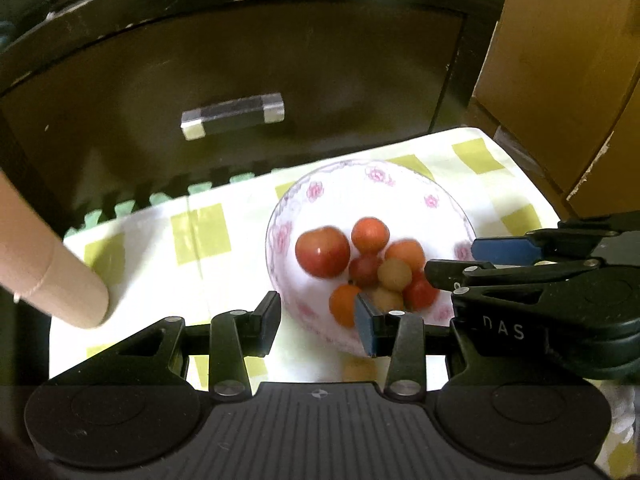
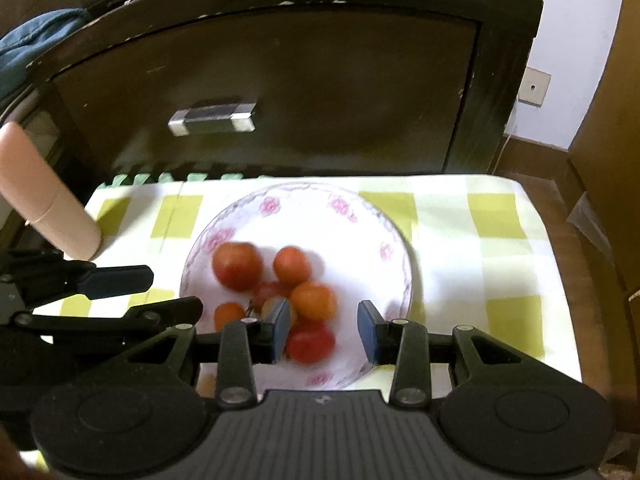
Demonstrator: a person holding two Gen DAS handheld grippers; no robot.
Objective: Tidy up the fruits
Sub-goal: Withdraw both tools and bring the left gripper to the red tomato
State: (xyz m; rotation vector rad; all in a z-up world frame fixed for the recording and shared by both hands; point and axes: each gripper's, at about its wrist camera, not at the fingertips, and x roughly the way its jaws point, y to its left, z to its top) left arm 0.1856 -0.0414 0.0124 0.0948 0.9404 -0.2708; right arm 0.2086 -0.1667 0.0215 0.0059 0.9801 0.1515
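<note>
A white bowl (image 1: 376, 170) (image 2: 304, 193) with pink flowers stands on a checked cloth and holds several small red, orange and yellow fruits; the largest is a red one (image 1: 322, 252) (image 2: 236, 266). My left gripper (image 1: 318, 322) hangs open over the bowl's near left rim with nothing between its pads. My right gripper (image 2: 324, 322) is open above the bowl's near side. A red fruit (image 2: 310, 340) lies in the bowl below the gap, clear of the right pad. Each gripper also shows in the other's view: the right gripper (image 1: 454, 260) and the left gripper (image 2: 174, 290).
The yellow-green checked cloth (image 1: 200, 236) (image 2: 480, 240) covers a small table. A pale pink cylinder (image 1: 60, 280) (image 2: 52, 216) leans in at the left. Behind stands a dark cabinet with a metal handle (image 1: 232, 116) (image 2: 212, 120). Cardboard boxes (image 1: 560, 60) rise at the right.
</note>
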